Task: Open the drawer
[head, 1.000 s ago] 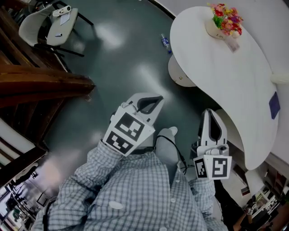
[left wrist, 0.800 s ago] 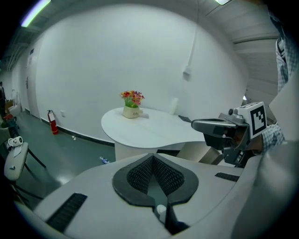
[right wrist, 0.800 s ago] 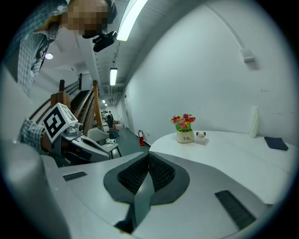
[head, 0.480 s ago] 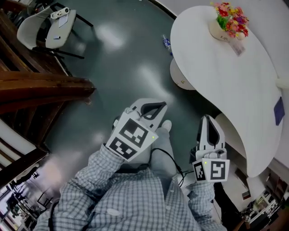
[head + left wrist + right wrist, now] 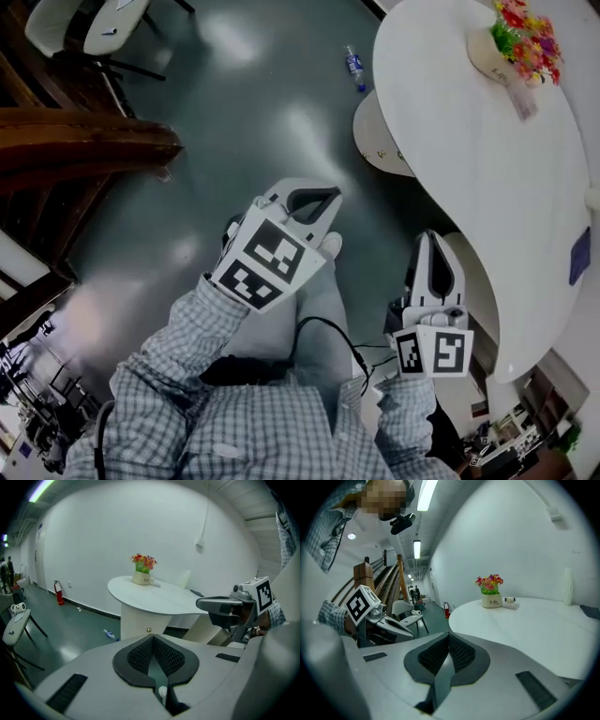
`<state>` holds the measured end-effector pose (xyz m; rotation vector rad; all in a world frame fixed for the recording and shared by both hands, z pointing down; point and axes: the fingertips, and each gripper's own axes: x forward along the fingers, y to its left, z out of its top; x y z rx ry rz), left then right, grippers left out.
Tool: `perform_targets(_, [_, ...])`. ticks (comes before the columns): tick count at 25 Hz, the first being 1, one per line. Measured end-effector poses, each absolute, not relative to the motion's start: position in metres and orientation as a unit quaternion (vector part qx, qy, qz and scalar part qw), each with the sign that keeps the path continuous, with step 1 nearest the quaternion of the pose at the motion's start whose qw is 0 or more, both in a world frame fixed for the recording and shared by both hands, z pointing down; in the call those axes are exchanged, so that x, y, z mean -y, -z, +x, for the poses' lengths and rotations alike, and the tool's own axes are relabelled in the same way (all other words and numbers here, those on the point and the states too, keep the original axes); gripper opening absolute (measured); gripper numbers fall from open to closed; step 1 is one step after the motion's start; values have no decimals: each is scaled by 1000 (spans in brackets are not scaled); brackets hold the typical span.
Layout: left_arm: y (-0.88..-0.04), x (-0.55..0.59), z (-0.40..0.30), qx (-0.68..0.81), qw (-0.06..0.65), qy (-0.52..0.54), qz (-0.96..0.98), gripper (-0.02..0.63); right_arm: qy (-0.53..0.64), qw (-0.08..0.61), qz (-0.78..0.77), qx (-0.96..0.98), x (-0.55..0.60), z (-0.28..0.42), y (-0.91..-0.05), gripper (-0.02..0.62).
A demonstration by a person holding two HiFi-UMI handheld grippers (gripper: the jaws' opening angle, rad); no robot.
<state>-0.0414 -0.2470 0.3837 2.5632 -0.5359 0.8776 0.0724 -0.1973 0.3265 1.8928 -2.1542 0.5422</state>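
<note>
While both grippers are held low before the person's checked shirt (image 5: 281, 422), nothing is gripped by either. The left gripper (image 5: 314, 199) is seen with its jaws pressed together at the tips and nothing caught between them. It is pointed over the floor (image 5: 234, 112) towards the white base (image 5: 375, 141) under the table (image 5: 469, 159). The right gripper (image 5: 433, 242) is likewise closed on nothing, its jaws met tip to tip, and it is held just beside the table's near edge. The two are kept apart, side by side, each marker cube turned up to the head view.

The drawer is not made out with certainty. A small round knob (image 5: 149, 630) is shown on the base, ahead of the left gripper and well apart from both, but whether it belongs to a drawer cannot be told.

At the table's far end a pot of flowers (image 5: 514, 42) is set, with a small white object (image 5: 509, 600) just beside it. A dark-blue item (image 5: 578, 255) is laid near the table's right edge. A bottle (image 5: 354, 67) is seen lying on the floor beyond the base. A chair (image 5: 84, 28) is placed at the far left, near a wooden stair rail (image 5: 84, 150), and a red extinguisher (image 5: 58, 592) is stood by the wall.
</note>
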Motion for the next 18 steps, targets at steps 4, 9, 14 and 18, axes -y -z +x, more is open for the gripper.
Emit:
perform_targets(4, [-407, 248, -33, 197, 195, -309, 910, 3, -196, 125, 639, 734, 195, 77, -354, 9])
perform_targets(9, [-439, 235, -25, 200, 210, -309, 906, 5, -209, 140, 624, 740, 188, 78, -386, 9])
perform_targets(14, [-473, 240, -17, 218, 218, -296, 904, 5, -206, 147, 615, 747, 193, 82, -414, 9])
perform_targets(18, [-492, 245, -5, 214, 210, -300, 906, 3, -204, 150, 613, 748, 199, 89, -429, 9])
